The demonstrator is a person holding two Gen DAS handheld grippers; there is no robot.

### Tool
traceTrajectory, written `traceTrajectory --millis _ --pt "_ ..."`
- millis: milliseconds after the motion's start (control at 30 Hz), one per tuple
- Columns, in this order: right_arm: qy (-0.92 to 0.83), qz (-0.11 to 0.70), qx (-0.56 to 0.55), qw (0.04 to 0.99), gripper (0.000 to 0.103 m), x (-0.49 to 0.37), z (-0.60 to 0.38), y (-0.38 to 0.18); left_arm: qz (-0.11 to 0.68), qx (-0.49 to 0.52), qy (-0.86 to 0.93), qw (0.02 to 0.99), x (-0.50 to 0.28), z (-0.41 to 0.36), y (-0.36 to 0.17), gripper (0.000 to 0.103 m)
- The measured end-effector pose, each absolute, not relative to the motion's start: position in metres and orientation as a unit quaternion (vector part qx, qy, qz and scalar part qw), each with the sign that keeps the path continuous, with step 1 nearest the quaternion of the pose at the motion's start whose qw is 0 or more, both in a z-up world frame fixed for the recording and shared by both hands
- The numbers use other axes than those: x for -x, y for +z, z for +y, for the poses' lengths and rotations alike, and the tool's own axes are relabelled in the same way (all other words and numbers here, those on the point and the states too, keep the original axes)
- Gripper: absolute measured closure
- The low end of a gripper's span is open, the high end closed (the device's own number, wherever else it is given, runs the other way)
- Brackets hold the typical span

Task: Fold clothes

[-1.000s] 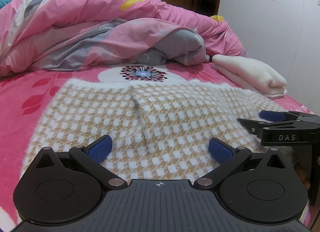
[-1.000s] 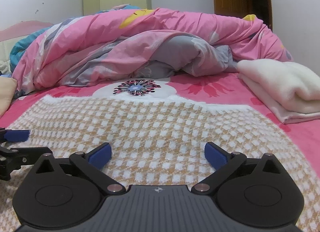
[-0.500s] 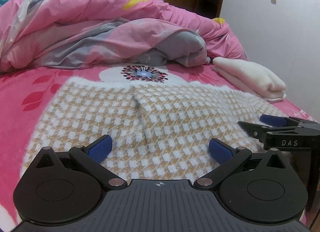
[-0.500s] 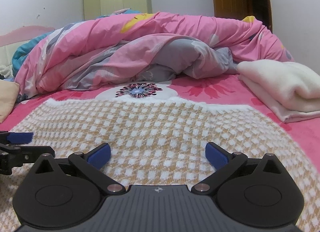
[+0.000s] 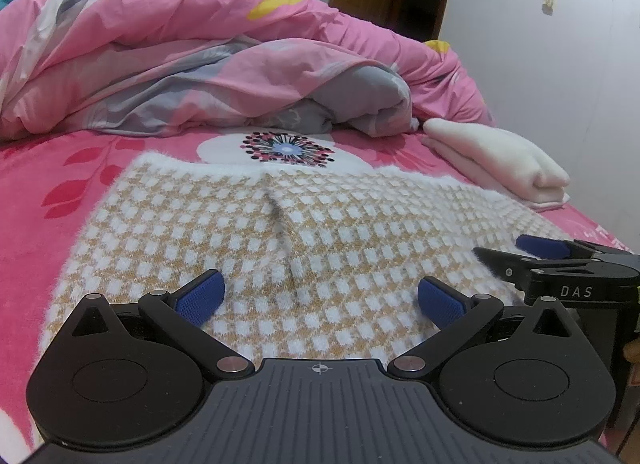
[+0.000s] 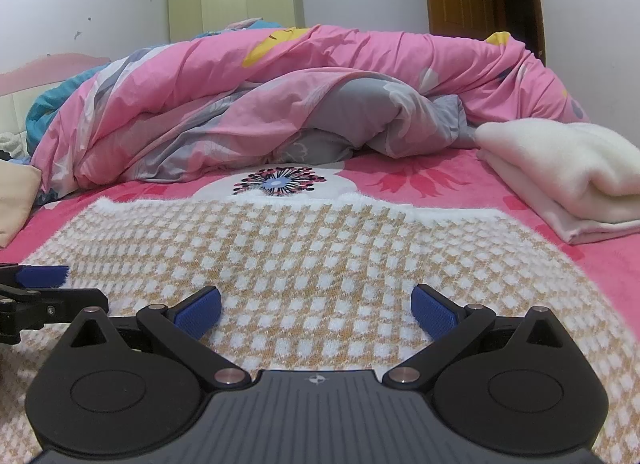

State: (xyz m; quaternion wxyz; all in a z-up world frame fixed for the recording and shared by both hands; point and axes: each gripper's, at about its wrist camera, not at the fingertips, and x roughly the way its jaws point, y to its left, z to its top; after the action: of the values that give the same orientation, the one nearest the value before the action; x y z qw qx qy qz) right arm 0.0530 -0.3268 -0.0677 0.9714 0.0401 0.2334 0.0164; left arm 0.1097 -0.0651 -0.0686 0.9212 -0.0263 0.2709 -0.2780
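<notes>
A fuzzy tan-and-white checked garment (image 5: 328, 232) lies flat on the pink bed sheet (image 5: 60, 168), with a crease down its middle in the left wrist view. It also fills the near part of the right wrist view (image 6: 320, 264). My left gripper (image 5: 318, 298) is open and empty, just above the garment's near edge. My right gripper (image 6: 316, 306) is open and empty over the same near edge. The right gripper shows at the right of the left wrist view (image 5: 560, 264), the left gripper at the left edge of the right wrist view (image 6: 36, 292).
A bunched pink and grey quilt (image 5: 192, 64) lies across the back of the bed. A folded cream garment (image 5: 504, 160) sits at the right, also in the right wrist view (image 6: 568, 172). A white wall is close on the right; a wardrobe (image 6: 236, 0) stands behind.
Both grippers have risen and drawn back slightly; the views show more of the wall and room above. Both stay open. The garment has not moved.
</notes>
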Motion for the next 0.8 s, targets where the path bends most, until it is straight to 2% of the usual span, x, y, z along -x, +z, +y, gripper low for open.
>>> traceTrajectory --millis 533,733,800 --pt "0.016 0.233 -0.038 0.972 0.0 -0.053 -0.326 -0.068 0.266 0.022 -0.27 0.925 -0.106 -0.066 -0.063 0.0" --pt "0.016 0.232 -0.037 0.972 0.0 -0.053 -0.326 -0.069 0.201 0.069 -0.25 0.945 -0.099 -0.047 -0.034 0.0" --pt "0.016 0.231 -0.037 0.972 0.0 -0.053 -0.326 -0.069 0.206 0.059 -0.244 0.946 -0.104 -0.047 -0.031 0.0"
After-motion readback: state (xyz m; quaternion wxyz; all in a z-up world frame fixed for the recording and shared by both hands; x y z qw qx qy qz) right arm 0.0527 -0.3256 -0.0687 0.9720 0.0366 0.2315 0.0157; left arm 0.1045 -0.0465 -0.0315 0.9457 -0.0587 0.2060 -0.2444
